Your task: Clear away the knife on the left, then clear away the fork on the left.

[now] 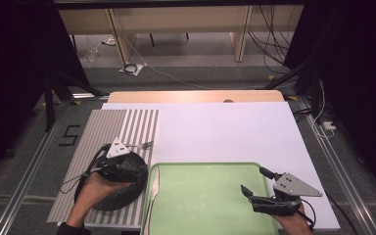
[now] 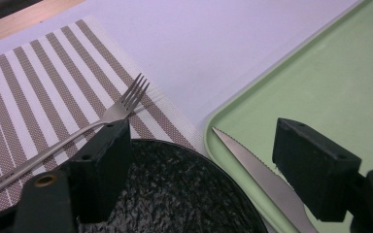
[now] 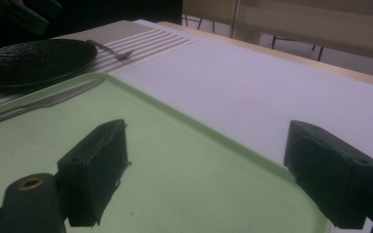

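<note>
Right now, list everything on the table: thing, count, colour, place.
Textured round plate: one, black, on the placemat's near part.
Striped woven placemat: one, brown and white, table's left side.
Metal fork: one, silver, on the placemat beyond the plate.
Serrated metal knife: one, silver, along the tray's left edge.
Plastic tray: one, light green, near centre.
Table cover: one, white.
Left gripper: black fingers open over the plate.
Right gripper: black fingers open over the tray.
</note>
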The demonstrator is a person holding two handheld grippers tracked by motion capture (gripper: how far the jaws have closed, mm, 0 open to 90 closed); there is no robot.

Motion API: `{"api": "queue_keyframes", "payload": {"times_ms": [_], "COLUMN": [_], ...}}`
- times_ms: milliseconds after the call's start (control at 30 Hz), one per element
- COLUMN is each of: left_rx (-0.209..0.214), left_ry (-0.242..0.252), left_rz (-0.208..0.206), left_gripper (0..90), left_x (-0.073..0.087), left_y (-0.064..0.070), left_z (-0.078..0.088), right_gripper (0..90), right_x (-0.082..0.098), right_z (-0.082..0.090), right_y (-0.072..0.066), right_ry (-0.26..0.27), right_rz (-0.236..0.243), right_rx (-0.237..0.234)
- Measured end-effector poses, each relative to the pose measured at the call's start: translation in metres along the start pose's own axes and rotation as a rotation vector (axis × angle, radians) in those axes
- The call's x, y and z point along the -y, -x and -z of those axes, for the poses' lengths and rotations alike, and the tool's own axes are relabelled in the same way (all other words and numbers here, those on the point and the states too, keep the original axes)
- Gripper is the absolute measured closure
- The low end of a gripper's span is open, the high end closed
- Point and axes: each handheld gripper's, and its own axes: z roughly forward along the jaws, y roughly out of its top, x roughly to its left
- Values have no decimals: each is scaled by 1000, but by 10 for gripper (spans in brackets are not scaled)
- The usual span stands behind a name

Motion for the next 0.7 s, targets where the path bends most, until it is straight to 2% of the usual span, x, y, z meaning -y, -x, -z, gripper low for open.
{"api": "queue_keyframes", "payload": {"times_ms": [700], "left_rx": [-32], "left_ry": [15], "left_rz": [38], "left_gripper": [221], "left_x": [3], "left_y": [-17], "left_z": [0], "right_gripper": [168], "right_x": [-1], "right_z": [1], "right_y": [-1], "right_ry": [-10], "right_rz": [2], "right_rx": [5]}}
